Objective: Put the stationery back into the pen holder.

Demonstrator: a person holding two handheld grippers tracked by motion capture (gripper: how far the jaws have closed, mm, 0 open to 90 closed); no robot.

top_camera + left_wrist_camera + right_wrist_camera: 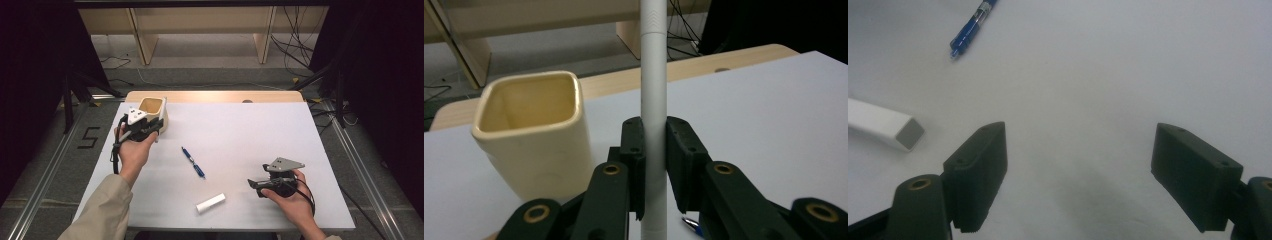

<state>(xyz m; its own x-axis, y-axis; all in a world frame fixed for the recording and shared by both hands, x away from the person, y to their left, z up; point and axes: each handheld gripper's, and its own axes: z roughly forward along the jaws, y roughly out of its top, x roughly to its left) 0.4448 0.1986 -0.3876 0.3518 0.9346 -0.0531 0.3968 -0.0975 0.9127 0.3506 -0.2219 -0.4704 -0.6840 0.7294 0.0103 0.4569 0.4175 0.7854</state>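
Observation:
My left gripper (156, 127) (654, 150) is shut on a white pen (654, 75), which stands upright between the jaws. A cream square cup (152, 107) (534, 135) sits just beside it at the table's back left, open side up. At the front right, my right gripper (254, 184) (1080, 150) hovers low over the white tabletop (240, 125), open and holding nothing. In the middle of the table lies a blue pen (193, 162) (970, 30). Near the front edge rests a white square stick (210, 202) (883, 125), to the left of the right gripper.
A wooden strip (215, 96) runs along the table's far edge. Beyond it, a wooden shelf frame (200, 30) stands on the floor with cables (295, 45) trailing at the right.

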